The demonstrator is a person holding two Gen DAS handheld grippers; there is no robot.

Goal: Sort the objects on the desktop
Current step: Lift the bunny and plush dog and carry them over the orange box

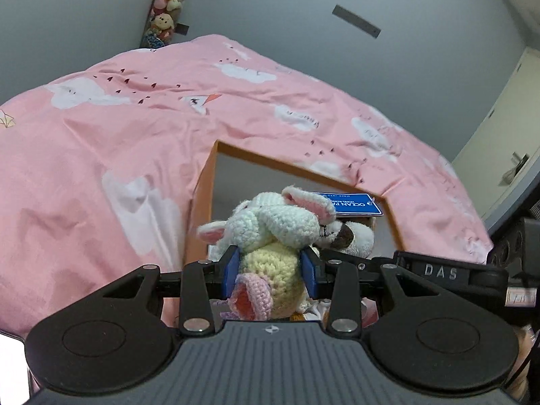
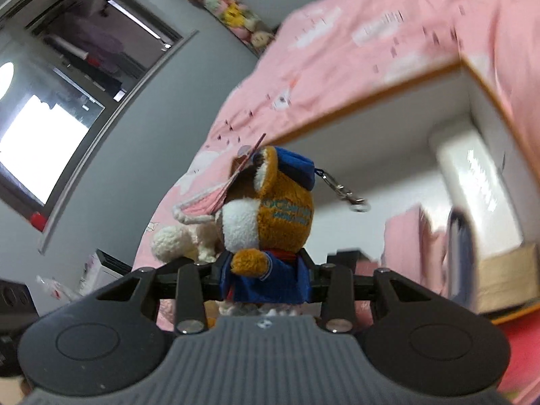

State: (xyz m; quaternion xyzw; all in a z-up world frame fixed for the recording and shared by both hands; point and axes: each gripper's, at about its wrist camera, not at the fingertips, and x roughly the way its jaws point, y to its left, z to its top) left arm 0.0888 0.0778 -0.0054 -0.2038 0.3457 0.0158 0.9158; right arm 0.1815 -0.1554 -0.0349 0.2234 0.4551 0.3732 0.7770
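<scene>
Left grip: my left gripper (image 1: pixel 270 271) is clamped on a crocheted bunny (image 1: pixel 270 233), blue pads pressing its yellow body from both sides.
Right grip: my right gripper (image 2: pixel 265 278) is closed around a plush bear (image 2: pixel 270 222) in a blue jacket and cap, held by the torso.
Box: the orange-edged box (image 1: pixel 202 199) lies open on the pink sheet (image 1: pixel 101 155), just beyond both toys.
Left view only: a blue tag (image 1: pixel 354 204) inside the box; the bear's brown-and-white head beside the bunny.
Right view only: the bear's metal clip (image 2: pixel 347 195) dangling, a window (image 2: pixel 50 135) on the grey wall, blurred contents deep in the box.
Both views: a row of plush toys on the wall (image 1: pixel 168 3).
</scene>
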